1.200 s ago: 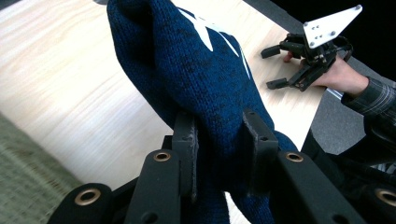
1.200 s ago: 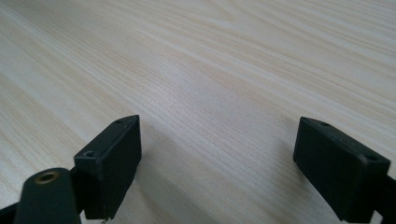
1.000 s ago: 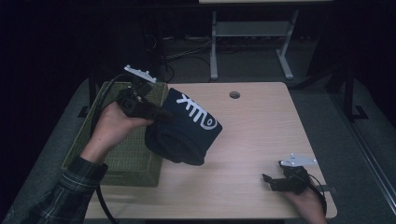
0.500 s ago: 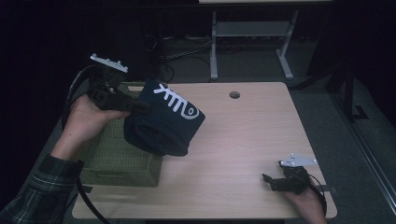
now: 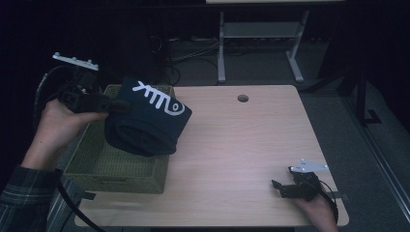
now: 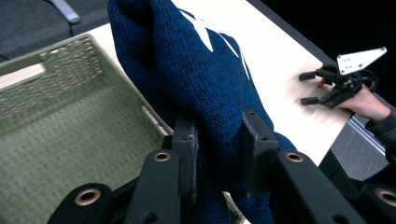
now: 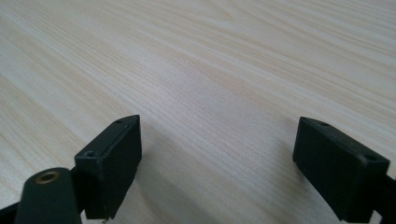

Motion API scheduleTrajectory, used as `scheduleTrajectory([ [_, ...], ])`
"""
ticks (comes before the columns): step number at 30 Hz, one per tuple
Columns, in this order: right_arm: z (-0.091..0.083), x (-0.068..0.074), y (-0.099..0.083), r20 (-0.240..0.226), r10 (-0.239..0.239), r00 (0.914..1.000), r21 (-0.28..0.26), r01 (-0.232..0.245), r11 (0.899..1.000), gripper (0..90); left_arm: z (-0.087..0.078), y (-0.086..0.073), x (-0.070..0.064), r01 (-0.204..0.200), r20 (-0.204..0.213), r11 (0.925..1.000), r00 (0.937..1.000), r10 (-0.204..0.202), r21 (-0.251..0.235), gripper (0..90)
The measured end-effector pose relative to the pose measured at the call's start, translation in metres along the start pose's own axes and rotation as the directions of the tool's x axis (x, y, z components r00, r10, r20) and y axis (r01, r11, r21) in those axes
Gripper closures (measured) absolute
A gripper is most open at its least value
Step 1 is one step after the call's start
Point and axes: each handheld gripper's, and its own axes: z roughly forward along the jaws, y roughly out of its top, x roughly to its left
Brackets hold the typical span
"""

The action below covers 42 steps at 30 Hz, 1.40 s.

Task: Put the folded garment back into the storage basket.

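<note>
A folded dark blue knit sweater [image 5: 147, 123] with a white fishbone design hangs over the right half of a green woven basket [image 5: 92, 166]. My left gripper [image 5: 121, 105] is shut on the sweater's edge, held up at the table's left. In the left gripper view the two jaws pinch the blue knit sweater [image 6: 205, 84], with my left gripper [image 6: 219, 149] above the basket [image 6: 56, 121]. My right gripper [image 5: 278, 188] rests low at the table's front right corner, open, with nothing between its fingers. In the right gripper view my right gripper [image 7: 219, 158] spans bare wood.
The light wooden table [image 5: 241, 145] has a round cable hole [image 5: 242, 98] near its far edge. A white desk frame [image 5: 256, 34] stands on the dark floor behind. My right gripper [image 6: 329, 86] and its hand also appear far off in the left gripper view.
The left gripper has carried the sweater leftward and up, from the table's middle-left to over the basket. The right gripper has stayed put.
</note>
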Motion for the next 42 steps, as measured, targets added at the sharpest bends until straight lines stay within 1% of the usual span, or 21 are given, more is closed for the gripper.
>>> scheduleTrajectory([
  [5, 0.000, 0.000, 0.000, 0.001, -0.004, 1.0000, -0.002, 0.004, 1.000, 15.2, -0.011, -0.011, 0.012, 0.034, -0.014, 0.9993, 0.9993, -0.034, -0.016, 70.6],
  [9, 0.000, 0.000, 0.000, 0.000, 0.000, 1.0000, -0.001, 0.000, 1.000, 15.2, -0.019, -0.019, 0.021, 0.063, -0.026, 0.9974, 0.9976, -0.064, -0.034, 70.6],
  [13, 0.000, 0.000, 0.000, 0.002, 0.001, 1.0000, -0.001, -0.001, 1.000, 15.2, -0.021, -0.029, 0.030, 0.091, -0.034, 0.9954, 0.9952, -0.092, -0.030, 70.6],
  [16, 0.000, 0.000, 0.000, 0.003, 0.001, 1.0000, -0.001, -0.001, 1.000, 15.2, -0.019, -0.036, 0.036, 0.109, -0.041, 0.9938, 0.9932, -0.109, -0.022, 70.6],
  [18, 0.000, 0.000, 0.000, 0.003, 0.000, 1.0000, -0.002, 0.000, 1.000, 15.2, -0.017, -0.041, 0.040, 0.121, -0.046, 0.9924, 0.9915, -0.122, -0.026, 70.6],
  [27, 0.000, 0.000, 0.000, 0.005, 0.003, 1.0000, -0.001, -0.003, 1.000, 15.3, -0.010, -0.059, 0.056, 0.176, -0.058, 0.9842, 0.9825, -0.177, -0.022, 70.6],
  [30, 0.000, 0.000, 0.000, 0.005, 0.003, 1.0000, -0.001, -0.003, 1.000, 15.3, -0.007, -0.065, 0.061, 0.190, -0.062, 0.9817, 0.9797, -0.191, -0.015, 70.6],
  [37, 0.000, 0.000, 0.000, 0.004, 0.002, 1.0000, -0.002, -0.002, 1.000, 15.3, 0.003, -0.079, 0.074, 0.236, -0.071, 0.9717, 0.9692, -0.236, -0.005, 70.6],
  [42, 0.000, 0.000, 0.000, 0.006, 0.003, 1.0000, -0.001, -0.003, 1.000, 15.3, 0.012, -0.086, 0.080, 0.255, -0.063, 0.9668, 0.9650, -0.255, 0.006, 70.6],
])
